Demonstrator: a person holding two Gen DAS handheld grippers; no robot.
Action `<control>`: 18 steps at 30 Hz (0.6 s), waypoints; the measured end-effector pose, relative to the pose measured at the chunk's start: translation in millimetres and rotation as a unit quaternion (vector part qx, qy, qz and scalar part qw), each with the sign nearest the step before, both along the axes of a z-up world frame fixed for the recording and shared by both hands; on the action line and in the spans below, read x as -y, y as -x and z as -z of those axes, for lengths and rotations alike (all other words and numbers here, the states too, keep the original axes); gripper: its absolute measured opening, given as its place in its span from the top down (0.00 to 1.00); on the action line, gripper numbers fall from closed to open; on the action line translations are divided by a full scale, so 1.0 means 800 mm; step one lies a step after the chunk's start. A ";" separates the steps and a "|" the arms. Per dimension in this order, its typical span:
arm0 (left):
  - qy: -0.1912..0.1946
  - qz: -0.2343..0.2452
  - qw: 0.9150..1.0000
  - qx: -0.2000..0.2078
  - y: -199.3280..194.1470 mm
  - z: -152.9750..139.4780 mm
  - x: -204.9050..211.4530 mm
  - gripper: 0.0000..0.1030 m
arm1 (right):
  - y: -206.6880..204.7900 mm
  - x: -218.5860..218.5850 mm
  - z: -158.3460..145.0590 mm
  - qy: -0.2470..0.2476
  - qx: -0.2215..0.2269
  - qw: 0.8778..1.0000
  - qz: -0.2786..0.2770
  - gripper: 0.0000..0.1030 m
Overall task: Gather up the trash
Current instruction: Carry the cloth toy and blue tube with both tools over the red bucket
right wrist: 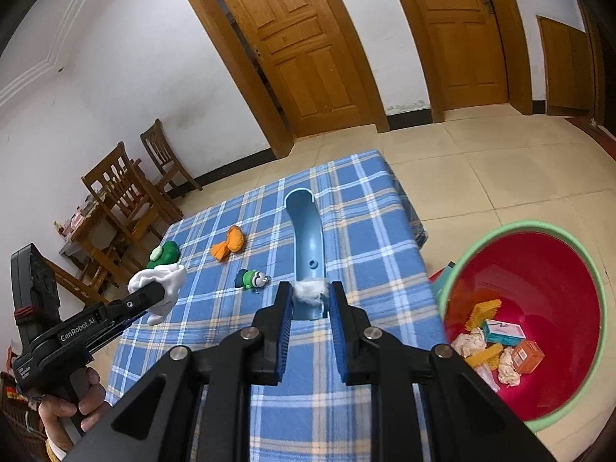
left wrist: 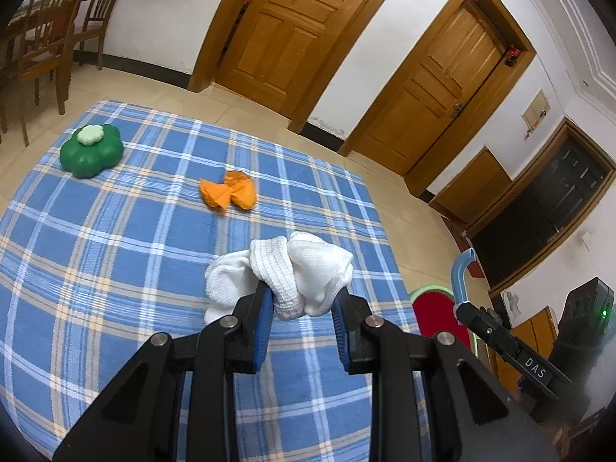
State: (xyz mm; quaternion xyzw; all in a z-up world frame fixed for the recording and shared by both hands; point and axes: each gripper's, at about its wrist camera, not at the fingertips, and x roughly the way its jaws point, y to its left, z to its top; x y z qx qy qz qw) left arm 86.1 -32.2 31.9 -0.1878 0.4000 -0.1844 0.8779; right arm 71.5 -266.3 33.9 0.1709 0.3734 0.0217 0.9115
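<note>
- Over the blue plaid surface [left wrist: 115, 269], the left hand-held gripper [left wrist: 302, 308] grips a bunched white sock [left wrist: 292, 269] between its blue pads, lifted clear of the cloth.
- Right hand-held gripper [right wrist: 311, 300] is clamped on the near end of a curved blue scoop [right wrist: 308, 231] — white fluff [right wrist: 310, 292] sits at the pinch point, and the scoop points away over the cloth.
- Orange crumpled paper [left wrist: 228, 194] lies mid-surface; a green flower-shaped box [left wrist: 91, 152] sits near the far left corner.
- A small green-and-white toy [right wrist: 252, 279] lies just left of the scoop.
- Right of the surface, on the floor, stands a red bin [right wrist: 539, 269] with a green rim, holding crumpled tissues, small boxes and yellow pieces.
</note>
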 end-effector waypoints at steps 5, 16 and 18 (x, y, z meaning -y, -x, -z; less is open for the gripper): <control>0.008 0.023 1.000 0.003 0.005 -0.004 0.014 0.73 | 0.018 0.015 -0.006 0.000 0.003 1.000 0.020 0.79; 0.006 0.079 0.997 0.008 0.014 -0.017 0.059 0.73 | 0.053 0.062 -0.007 0.007 -0.008 0.997 0.072 0.79; 0.005 0.092 0.996 0.008 0.014 -0.020 0.070 0.73 | 0.057 0.070 -0.004 0.010 -0.013 0.997 0.080 0.79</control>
